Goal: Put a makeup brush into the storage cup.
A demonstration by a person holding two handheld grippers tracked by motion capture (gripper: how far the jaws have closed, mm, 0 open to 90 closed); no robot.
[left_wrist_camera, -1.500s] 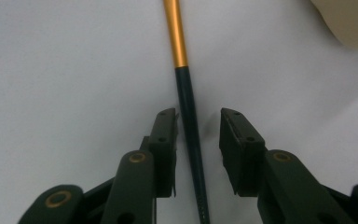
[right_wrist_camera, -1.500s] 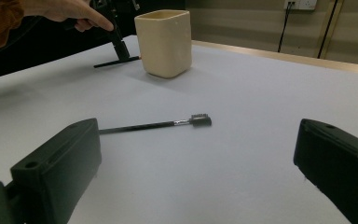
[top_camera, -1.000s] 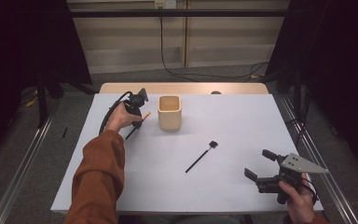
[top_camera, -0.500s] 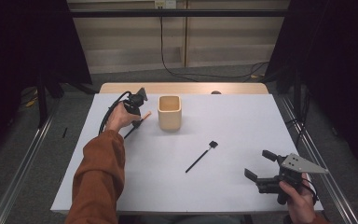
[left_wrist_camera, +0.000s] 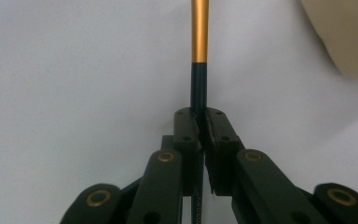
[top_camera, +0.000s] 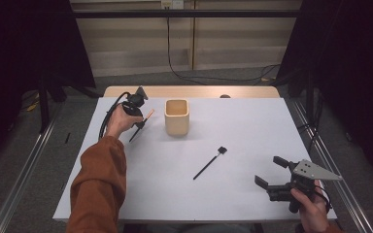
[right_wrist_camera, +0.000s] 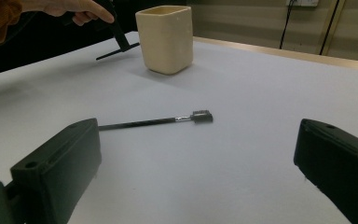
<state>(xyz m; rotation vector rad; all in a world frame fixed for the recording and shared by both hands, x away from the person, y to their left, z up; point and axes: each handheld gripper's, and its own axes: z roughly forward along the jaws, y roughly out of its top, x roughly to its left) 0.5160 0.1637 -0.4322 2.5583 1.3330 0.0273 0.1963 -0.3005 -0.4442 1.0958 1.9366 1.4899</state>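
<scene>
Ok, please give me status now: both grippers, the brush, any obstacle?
Left gripper shut on thin brush. Right gripper open, empty. Cup beside brush, apart. Nothing between.

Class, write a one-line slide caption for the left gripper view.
Left gripper shut on a dark brush handle with a gold band, above the white table.

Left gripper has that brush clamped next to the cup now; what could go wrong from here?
The left gripper pinches the thin brush at its dark handle, far from the gold end, so it may pivot or slip when lifted. The beige cup stands close beside it; a swing could tip it. The second brush lies loose between cup and open right gripper, easily knocked.
</scene>
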